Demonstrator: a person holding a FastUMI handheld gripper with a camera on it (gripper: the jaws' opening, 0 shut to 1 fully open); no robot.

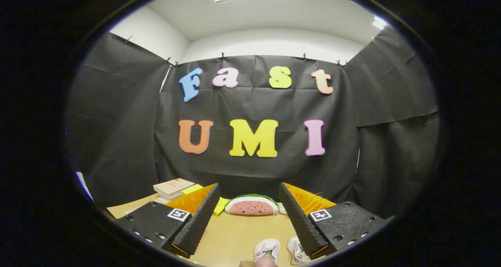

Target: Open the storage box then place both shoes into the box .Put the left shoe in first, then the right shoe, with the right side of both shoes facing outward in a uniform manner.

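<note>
My gripper (249,198) hangs with its fingers spread wide apart, clamped on nothing, above the wooden table (235,235). Low in the frame between my fingers sit two white shoes (267,250), side by side, the right one partly hidden behind my right finger. Beyond my fingertips, at centre, lies a watermelon-slice toy (251,205). At lower left, a stack of books (172,188) rests beside yellow blocks (221,206).
</note>
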